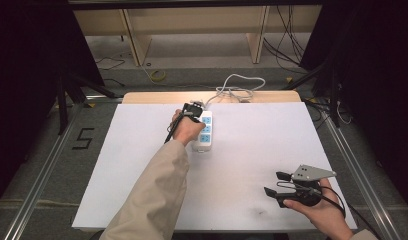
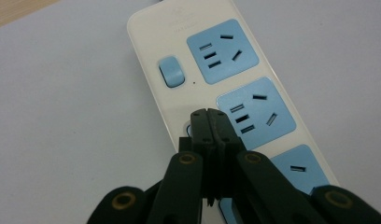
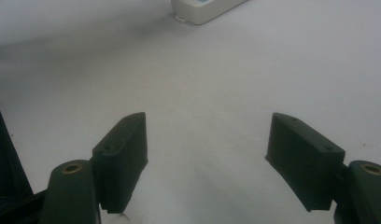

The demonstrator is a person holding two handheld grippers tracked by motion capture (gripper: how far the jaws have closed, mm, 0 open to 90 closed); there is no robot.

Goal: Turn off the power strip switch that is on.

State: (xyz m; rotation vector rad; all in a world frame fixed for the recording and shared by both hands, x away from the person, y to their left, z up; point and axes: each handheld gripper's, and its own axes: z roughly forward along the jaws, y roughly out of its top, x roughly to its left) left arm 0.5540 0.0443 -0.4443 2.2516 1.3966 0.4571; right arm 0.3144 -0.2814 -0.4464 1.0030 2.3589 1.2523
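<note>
A white power strip (image 1: 207, 132) with blue sockets lies at the middle back of the white table top (image 1: 252, 140). In the left gripper view the power strip (image 2: 146, 32) has a blue rocker switch (image 2: 171, 71) beside its top socket. My left gripper (image 2: 208, 114) is shut, with nothing between its jaws. Its tips rest on the strip next to the middle socket (image 2: 256, 112), over a second switch that they mostly hide. In the high view the left gripper (image 1: 196, 116) is held over the strip's far end. My right gripper (image 1: 275, 183) stands open and empty near the front right corner; its view also shows the right gripper (image 3: 207, 126).
The strip's white cable (image 1: 237, 87) coils off the back edge onto the floor. A wooden border (image 1: 142, 97) runs along the table's rear. Metal rails (image 1: 352, 165) flank both sides. A near end of the power strip (image 3: 202, 9) shows far ahead of the right gripper.
</note>
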